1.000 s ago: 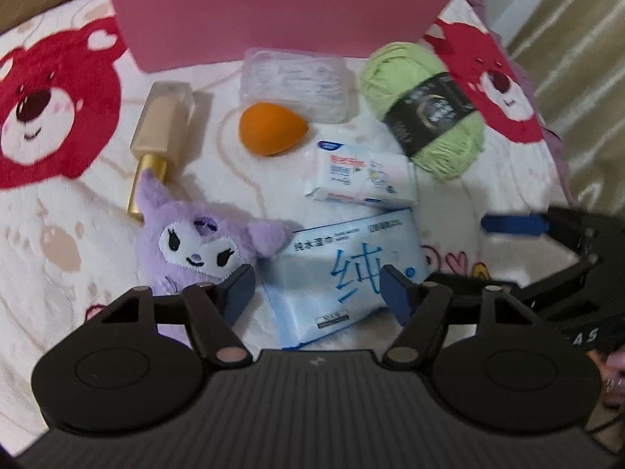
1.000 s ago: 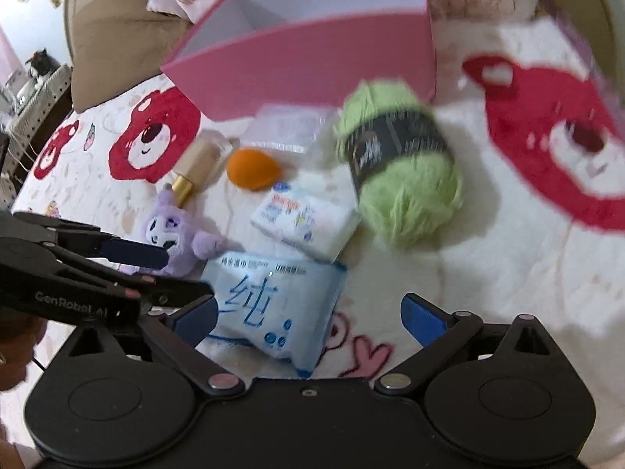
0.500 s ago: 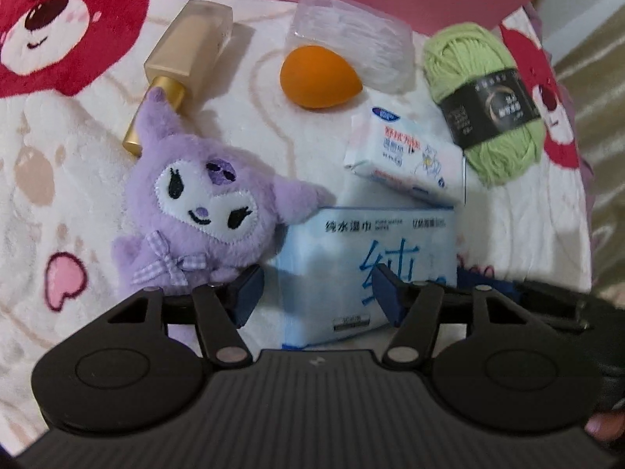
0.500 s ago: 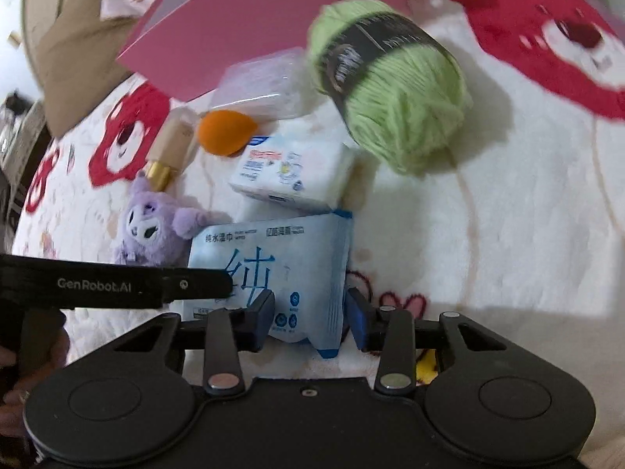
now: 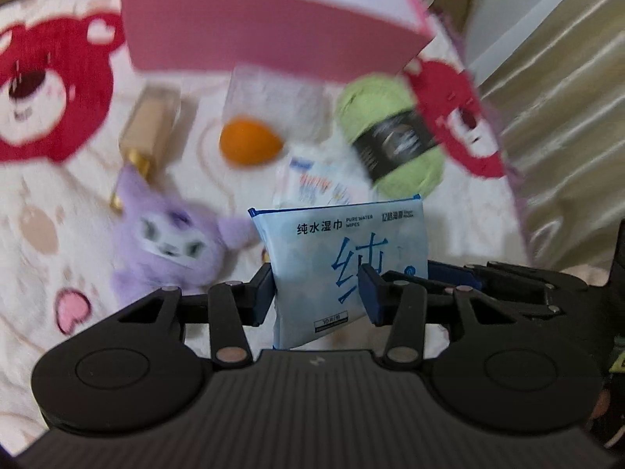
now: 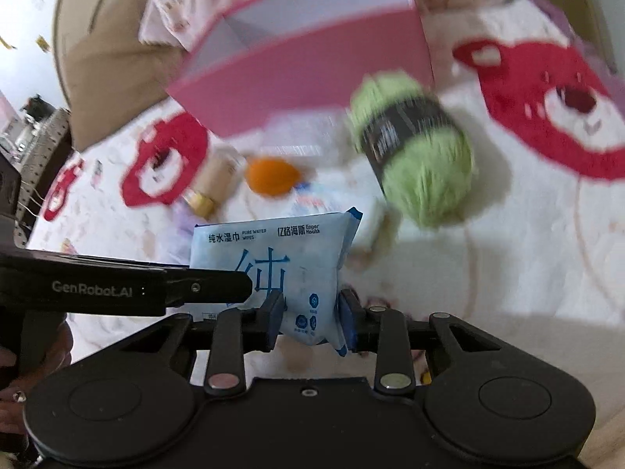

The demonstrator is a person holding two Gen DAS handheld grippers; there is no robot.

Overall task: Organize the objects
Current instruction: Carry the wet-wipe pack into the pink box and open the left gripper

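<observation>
A light blue wet wipes pack (image 5: 340, 242) hangs lifted off the blanket, held from both sides. My left gripper (image 5: 318, 289) has its blue pads pressed on the pack's left part, jaws still closing. My right gripper (image 6: 310, 312) pinches the pack's (image 6: 269, 254) right lower corner, its jaws also closing. In the right wrist view the left gripper's arm (image 6: 156, 285) reaches in from the left. An open pink box (image 5: 273, 39) stands at the back of the bed.
On the bear-print blanket (image 5: 58, 195) lie a purple plush (image 5: 172, 242), a gold bottle (image 5: 150, 129), an orange sponge (image 5: 250, 140), a clear plastic case (image 5: 273, 97), a small tissue pack (image 5: 316, 187) and green yarn (image 5: 390, 133). A curtain hangs at right.
Both grippers came down on the wipes pack and closed on it. They have now lifted it off the blanket, and it stands upright between them.
</observation>
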